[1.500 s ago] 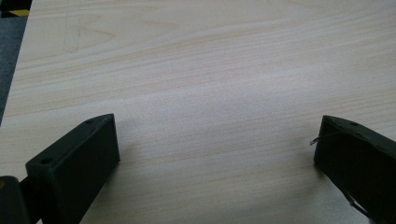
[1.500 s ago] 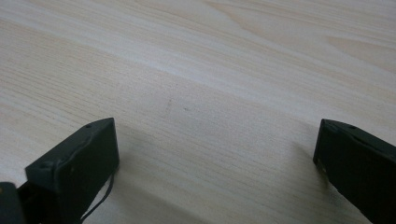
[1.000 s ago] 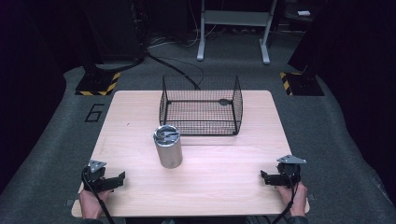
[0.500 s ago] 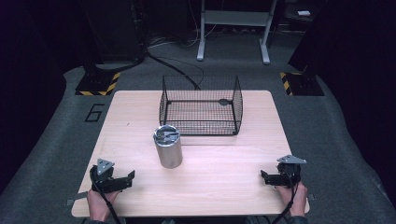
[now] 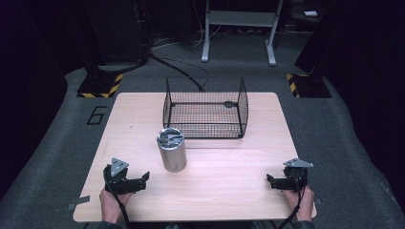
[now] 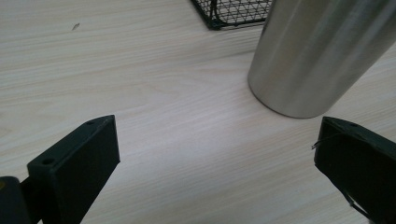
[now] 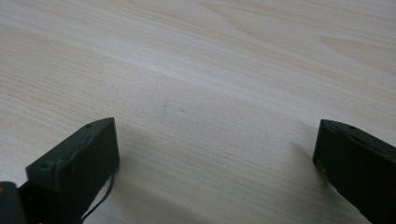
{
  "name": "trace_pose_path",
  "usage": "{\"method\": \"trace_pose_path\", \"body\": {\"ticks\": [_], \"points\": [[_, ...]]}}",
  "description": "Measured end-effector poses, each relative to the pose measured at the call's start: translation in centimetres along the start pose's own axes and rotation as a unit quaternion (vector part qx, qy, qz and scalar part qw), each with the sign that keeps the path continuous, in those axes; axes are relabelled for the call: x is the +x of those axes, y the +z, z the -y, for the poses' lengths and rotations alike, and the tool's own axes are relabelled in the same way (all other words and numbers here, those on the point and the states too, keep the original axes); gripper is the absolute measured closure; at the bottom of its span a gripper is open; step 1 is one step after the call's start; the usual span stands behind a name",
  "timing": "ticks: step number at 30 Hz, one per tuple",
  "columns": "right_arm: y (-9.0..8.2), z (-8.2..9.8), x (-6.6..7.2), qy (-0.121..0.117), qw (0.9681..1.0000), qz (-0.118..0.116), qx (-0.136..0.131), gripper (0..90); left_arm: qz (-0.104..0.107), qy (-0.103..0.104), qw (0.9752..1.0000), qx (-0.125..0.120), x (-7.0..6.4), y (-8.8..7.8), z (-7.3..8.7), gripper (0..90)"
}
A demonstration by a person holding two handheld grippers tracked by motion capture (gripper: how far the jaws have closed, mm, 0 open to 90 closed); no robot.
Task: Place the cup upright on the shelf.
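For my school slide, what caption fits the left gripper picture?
Open left gripper facing a steel tumbler beside a wire basket.

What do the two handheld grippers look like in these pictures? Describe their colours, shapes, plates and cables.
Both the left gripper and the right gripper are black, each with two blocky, flat-faced jaws. Each carries a grey three-cornered plate on top, and a dark cable trails back from each past the person's bare hand. No sleeves are visible.

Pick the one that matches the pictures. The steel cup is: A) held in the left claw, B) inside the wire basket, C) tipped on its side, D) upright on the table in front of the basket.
D: the steel cup stands upright on the table, just outside the wire basket, with the left claw open and short of it.
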State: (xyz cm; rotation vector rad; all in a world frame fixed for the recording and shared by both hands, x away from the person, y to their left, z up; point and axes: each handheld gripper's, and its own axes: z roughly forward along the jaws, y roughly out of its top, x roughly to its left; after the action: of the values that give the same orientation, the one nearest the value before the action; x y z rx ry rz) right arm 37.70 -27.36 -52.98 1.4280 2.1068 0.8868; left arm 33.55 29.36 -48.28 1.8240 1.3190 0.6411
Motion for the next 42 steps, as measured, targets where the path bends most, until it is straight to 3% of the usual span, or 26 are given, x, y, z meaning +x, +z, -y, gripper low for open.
{"method": "trace_pose_path", "body": {"ticks": [7, 24, 34, 42], "points": [[0.0, 0.0, 0.0, 0.0, 1.0, 0.0, -0.002, 0.0, 0.023, 0.015, 0.9995, -0.013, -1.5, 0.1, -1.2, 0.0], [0.0, 0.0, 0.0, -0.001, 1.0, 0.0, -0.002, 0.0, 0.053, 0.045, 0.9966, -0.043, -5.0, 1.1, -4.3, 0.0], [0.0, 0.0, 0.0, -0.001, 1.0, 0.0, -0.002, 0.0, 0.052, 0.052, 0.996, -0.052, -6.0, 1.9, -5.8, 0.0], [0.0, 0.0, 0.0, -0.001, 1.0, 0.0, -0.002, 0.0, 0.047, 0.042, 0.9958, -0.067, -6.8, 3.1, -7.1, 0.0]]}}
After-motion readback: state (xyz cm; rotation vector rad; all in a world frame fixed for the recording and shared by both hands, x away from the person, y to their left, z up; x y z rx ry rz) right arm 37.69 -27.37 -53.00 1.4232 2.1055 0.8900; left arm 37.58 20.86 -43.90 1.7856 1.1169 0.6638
